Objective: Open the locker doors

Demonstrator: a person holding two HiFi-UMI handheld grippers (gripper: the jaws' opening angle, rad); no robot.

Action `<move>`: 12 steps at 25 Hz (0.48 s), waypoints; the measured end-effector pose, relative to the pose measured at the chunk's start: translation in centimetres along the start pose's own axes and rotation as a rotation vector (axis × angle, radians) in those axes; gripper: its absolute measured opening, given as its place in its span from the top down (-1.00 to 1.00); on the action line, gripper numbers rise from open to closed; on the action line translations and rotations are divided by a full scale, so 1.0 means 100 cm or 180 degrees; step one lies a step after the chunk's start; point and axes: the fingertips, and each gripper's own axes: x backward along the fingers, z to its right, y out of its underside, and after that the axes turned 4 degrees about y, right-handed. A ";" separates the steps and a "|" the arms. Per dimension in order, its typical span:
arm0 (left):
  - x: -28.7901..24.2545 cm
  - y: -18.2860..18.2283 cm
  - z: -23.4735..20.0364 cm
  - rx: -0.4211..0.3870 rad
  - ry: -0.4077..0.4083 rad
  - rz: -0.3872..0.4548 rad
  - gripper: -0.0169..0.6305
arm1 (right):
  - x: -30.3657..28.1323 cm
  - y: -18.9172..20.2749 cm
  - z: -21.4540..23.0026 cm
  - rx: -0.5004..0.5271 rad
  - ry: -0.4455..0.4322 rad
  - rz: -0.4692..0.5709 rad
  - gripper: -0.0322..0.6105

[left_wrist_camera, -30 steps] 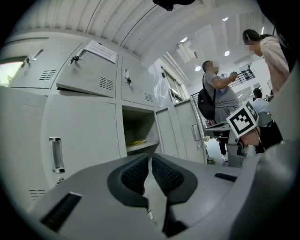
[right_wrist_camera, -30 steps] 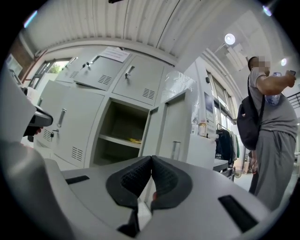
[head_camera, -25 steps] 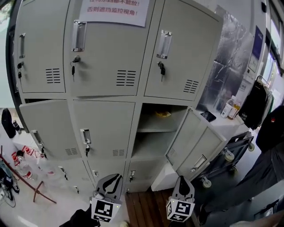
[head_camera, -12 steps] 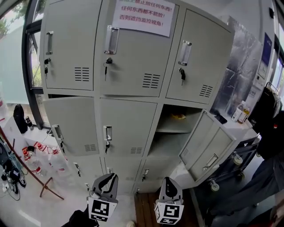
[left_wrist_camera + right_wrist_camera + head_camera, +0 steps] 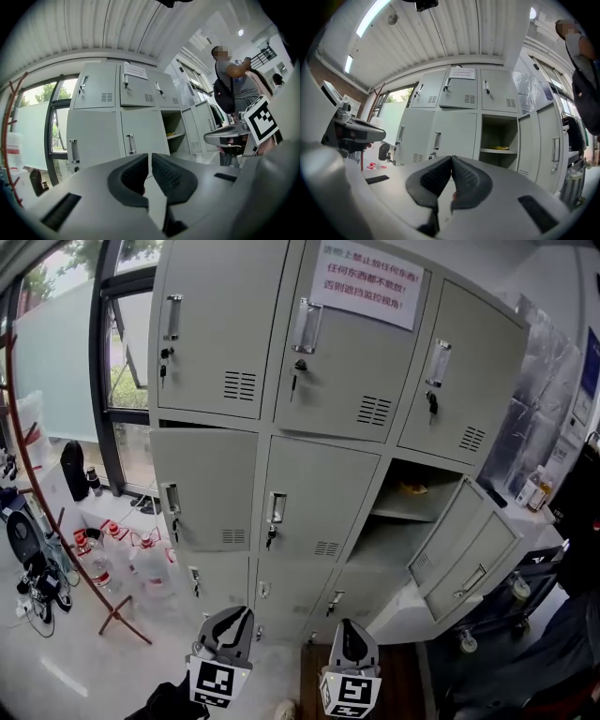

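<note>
**Head view.** Grey locker (image 5: pixel 319 474), three columns of doors, standing against a window at its left. Paper notice (image 5: pixel 368 282) with red print is fixed on the top middle door. All doors seen are closed except one — the right-column door (image 5: pixel 469 554) in the middle row, swung out to the right. Its compartment (image 5: pixel 398 521) shows a shelf with a small yellow item (image 5: pixel 412 489) on it. Keys hang in several locks. Water bottles (image 5: pixel 141 559) stand on the floor at lower left. Left gripper (image 5: pixel 236 618) and right gripper (image 5: pixel 349 629) are low in the frame, side by side, both pointing at the locker and well apart from it, touching no door.

**Left gripper view.** Left gripper (image 5: pixel 150 157): jaws drawn close, a thin slit between the tips, nothing in it. Locker (image 5: pixel 136 117) lies straight ahead, the open compartment (image 5: pixel 174 129) to the right of centre. A person (image 5: pixel 232 79) with a dark bag stands at the right. The right gripper's marker cube (image 5: pixel 260 119) shows at the right edge.

**Right gripper view.** Right gripper (image 5: pixel 451 159): jaws pressed together at the tips, empty. Locker (image 5: pixel 459 117) ahead; the compartment (image 5: pixel 499 138) sits just right of the jaw line, yellow item (image 5: pixel 502 148) on its shelf — the door (image 5: pixel 548 145) is turned out beside it. Left gripper (image 5: pixel 356 131) shows at the left.
</note>
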 end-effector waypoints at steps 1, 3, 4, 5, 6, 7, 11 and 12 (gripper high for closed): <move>0.005 0.002 0.000 0.0004 -0.0013 -0.0002 0.82 | 0.003 0.001 -0.003 0.0001 -0.0013 -0.0003 0.85; 0.012 0.003 -0.001 0.0008 -0.0039 -0.0004 0.83 | 0.009 0.004 -0.007 -0.0002 -0.0026 -0.0012 0.85; 0.014 0.003 -0.001 0.0009 -0.0050 -0.0007 0.84 | 0.010 0.004 -0.007 -0.0004 -0.0030 -0.0016 0.85; 0.015 0.002 -0.001 0.0011 -0.0057 -0.0010 0.84 | 0.012 0.004 -0.008 -0.0004 -0.0034 -0.0018 0.85; 0.016 0.002 0.000 0.0012 -0.0060 -0.0013 0.85 | 0.013 0.004 -0.007 -0.0003 -0.0038 -0.0019 0.85; 0.016 0.001 0.001 0.0014 -0.0057 -0.0016 0.85 | 0.013 0.004 -0.007 -0.0002 -0.0044 -0.0019 0.85; 0.016 -0.002 0.005 0.0043 -0.0041 0.0009 0.85 | 0.012 0.006 -0.006 0.0022 -0.0091 0.0003 0.85; 0.015 -0.003 0.005 0.0048 -0.0043 0.0029 0.85 | 0.011 0.005 -0.007 0.0020 -0.0108 0.0012 0.85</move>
